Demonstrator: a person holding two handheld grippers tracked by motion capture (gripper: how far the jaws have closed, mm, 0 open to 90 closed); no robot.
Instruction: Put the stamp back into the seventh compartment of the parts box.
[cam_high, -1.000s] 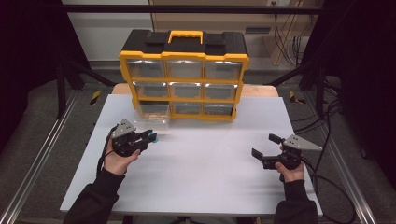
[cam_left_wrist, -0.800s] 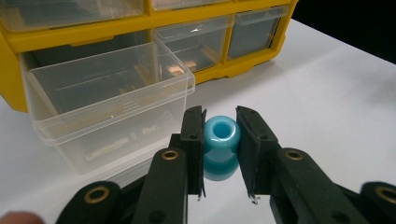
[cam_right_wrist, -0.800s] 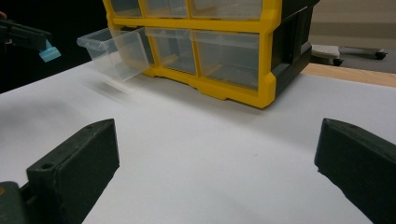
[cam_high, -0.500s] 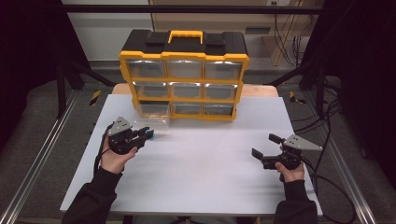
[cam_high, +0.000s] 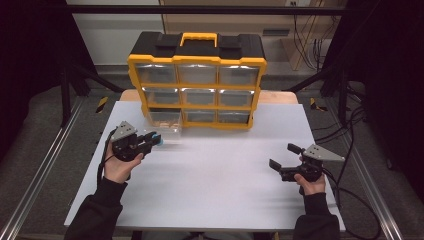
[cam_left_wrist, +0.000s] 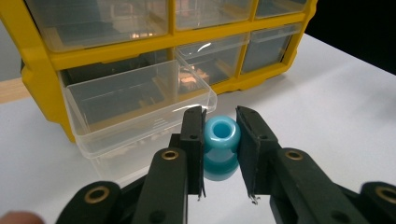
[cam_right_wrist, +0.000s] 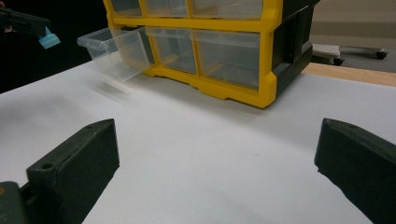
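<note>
Blue spool (cam_left_wrist: 220, 147) pinched by left gripper (cam_left_wrist: 220, 140) seemingly beside the open drawer's (cam_left_wrist: 140, 100) rim; right gripper (cam_high: 286, 161) spread.

The little glossy spool-shaped bead (cam_left_wrist: 221, 147) is light turquoise blue, and the black gripper jaws around it have brass-coloured rivets. The plastic drawer cabinet (cam_high: 197, 82) is bright yellow with a black top, a yellow handle and see-through clear drawers (cam_left_wrist: 135, 105), all sitting on a plain white tabletop (cam_high: 215, 185).

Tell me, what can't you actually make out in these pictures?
- Blue bead: its lower end, left gripper view, hidden by the left gripper jaws gripping it.
- Open drawer: contents, left gripper view, blurred by glare on clear plastic.
- Organizer: its top, right gripper view, cut off by the edge.
</note>
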